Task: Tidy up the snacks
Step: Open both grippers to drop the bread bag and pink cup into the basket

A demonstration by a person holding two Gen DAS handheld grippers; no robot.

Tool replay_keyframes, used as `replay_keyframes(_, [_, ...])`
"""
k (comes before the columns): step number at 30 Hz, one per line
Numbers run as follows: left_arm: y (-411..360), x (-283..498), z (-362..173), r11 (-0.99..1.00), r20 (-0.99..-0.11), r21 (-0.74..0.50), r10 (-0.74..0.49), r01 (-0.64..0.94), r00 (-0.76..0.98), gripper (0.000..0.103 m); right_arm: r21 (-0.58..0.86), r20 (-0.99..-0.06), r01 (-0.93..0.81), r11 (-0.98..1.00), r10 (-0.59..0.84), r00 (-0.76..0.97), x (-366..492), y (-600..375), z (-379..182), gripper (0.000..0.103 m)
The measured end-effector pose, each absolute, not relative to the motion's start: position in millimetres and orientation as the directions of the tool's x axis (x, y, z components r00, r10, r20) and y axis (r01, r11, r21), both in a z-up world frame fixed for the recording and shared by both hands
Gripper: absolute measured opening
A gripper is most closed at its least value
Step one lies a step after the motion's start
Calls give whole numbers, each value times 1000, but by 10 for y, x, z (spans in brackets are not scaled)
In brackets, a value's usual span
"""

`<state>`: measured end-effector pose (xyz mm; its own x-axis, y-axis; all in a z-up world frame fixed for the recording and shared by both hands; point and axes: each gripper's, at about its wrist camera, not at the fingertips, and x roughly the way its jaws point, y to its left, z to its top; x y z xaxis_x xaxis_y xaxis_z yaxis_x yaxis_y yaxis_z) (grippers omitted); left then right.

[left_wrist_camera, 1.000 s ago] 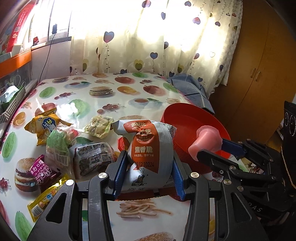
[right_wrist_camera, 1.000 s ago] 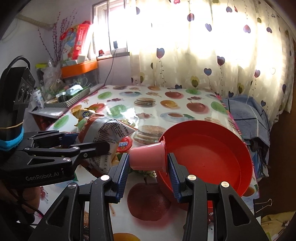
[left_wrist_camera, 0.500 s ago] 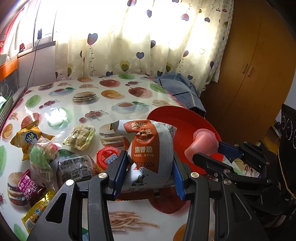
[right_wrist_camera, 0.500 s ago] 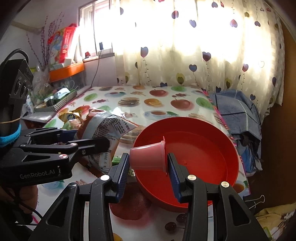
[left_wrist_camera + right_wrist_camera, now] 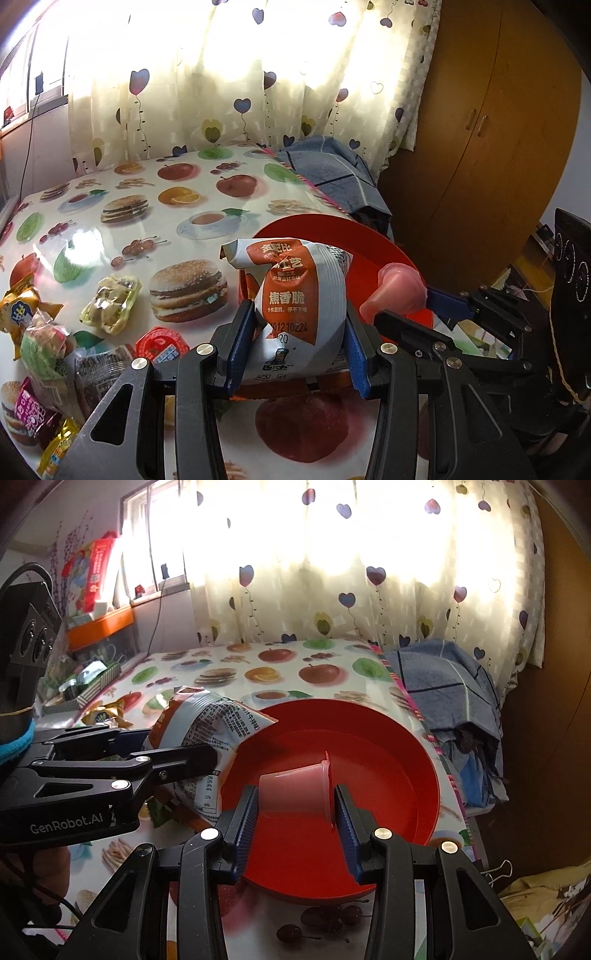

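Observation:
My left gripper [image 5: 295, 339] is shut on a grey and orange snack bag [image 5: 299, 295] and holds it at the near left rim of a red bowl [image 5: 332, 229]. The bag also shows in the right wrist view [image 5: 214, 723]. My right gripper [image 5: 295, 805] is shut on a pink jelly cup [image 5: 295, 794], held on its side above the red bowl [image 5: 388, 746]. The cup also shows in the left wrist view [image 5: 399, 291], with the right gripper [image 5: 413, 306] to the right of the bag.
Several loose snack packets lie on the fruit-print tablecloth [image 5: 147, 206] at the left, among them a yellow packet [image 5: 110, 302], a red-lidded jelly cup [image 5: 160, 343] and a dark packet [image 5: 99, 373]. A blue cloth [image 5: 443, 679] hangs off the table's right edge. A wooden wardrobe [image 5: 480, 147] stands at the right.
Both grippers have moved forward and right with their loads. The bag and the jelly cup now hang over the red bowl instead of short of it.

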<state>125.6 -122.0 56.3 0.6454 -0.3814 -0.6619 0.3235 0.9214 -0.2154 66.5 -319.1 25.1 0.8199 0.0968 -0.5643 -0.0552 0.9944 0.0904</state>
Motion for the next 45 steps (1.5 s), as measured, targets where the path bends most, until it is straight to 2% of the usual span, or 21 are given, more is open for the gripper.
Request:
replay_keyframes(13, [-1492, 1551, 378, 911, -699, -214, -394, 352, 596, 47, 82, -632, 21, 996, 36, 774, 839, -3415, 34, 39])
replay_keyframes(28, [-1635, 1666, 246, 934, -747, -139, -317, 329, 585, 48, 68, -687, 66, 996, -2, 727, 915, -3510, -92, 39])
replay_keyframes(45, [-1515, 1535, 362, 933, -713, -165, -338, 321, 615, 48, 54, -646, 40, 998, 5, 764, 771, -3387, 127, 42])
